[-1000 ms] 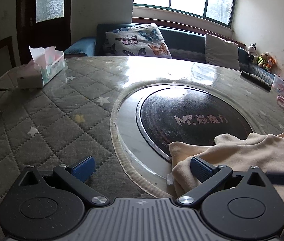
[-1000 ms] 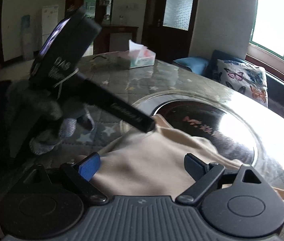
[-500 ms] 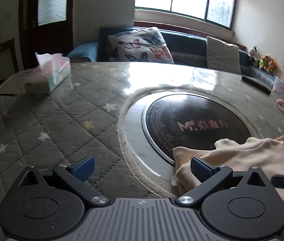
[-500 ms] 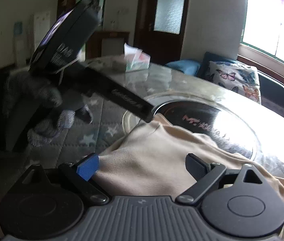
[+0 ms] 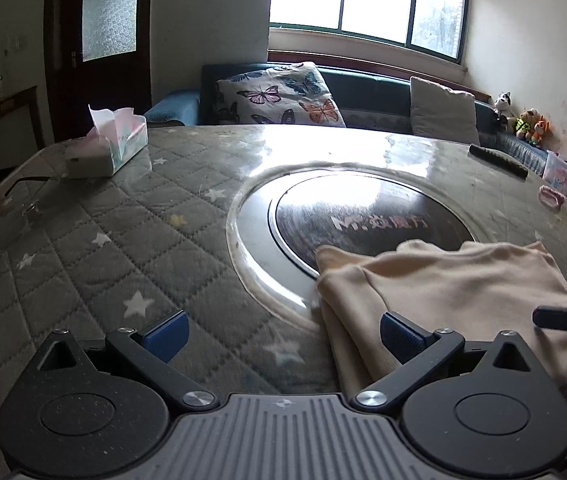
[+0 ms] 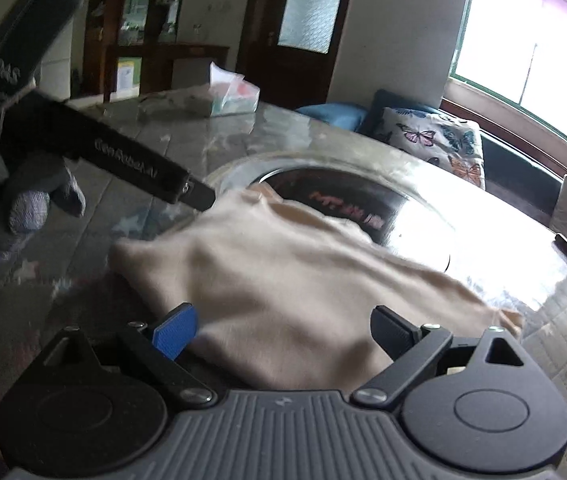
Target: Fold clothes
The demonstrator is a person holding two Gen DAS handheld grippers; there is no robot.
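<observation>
A cream garment lies folded flat on the quilted table, partly over the round black hotplate. My left gripper is open at the garment's left edge, its right pad over the cloth and its left pad over bare table. My right gripper is open low over the same garment, with cloth lying under both pads and nothing pinched. In the right wrist view a gloved hand holds the left gripper, and one of its fingers points at the garment's far left corner.
A tissue box and a pair of glasses sit on the table's left side. A black remote and a pink hair tie lie far right. A sofa with a butterfly pillow stands behind the table.
Both grippers stayed open. The left gripper drew back a little from the garment's corner. The right gripper shifted over the cloth, and its view is blurred by motion.
</observation>
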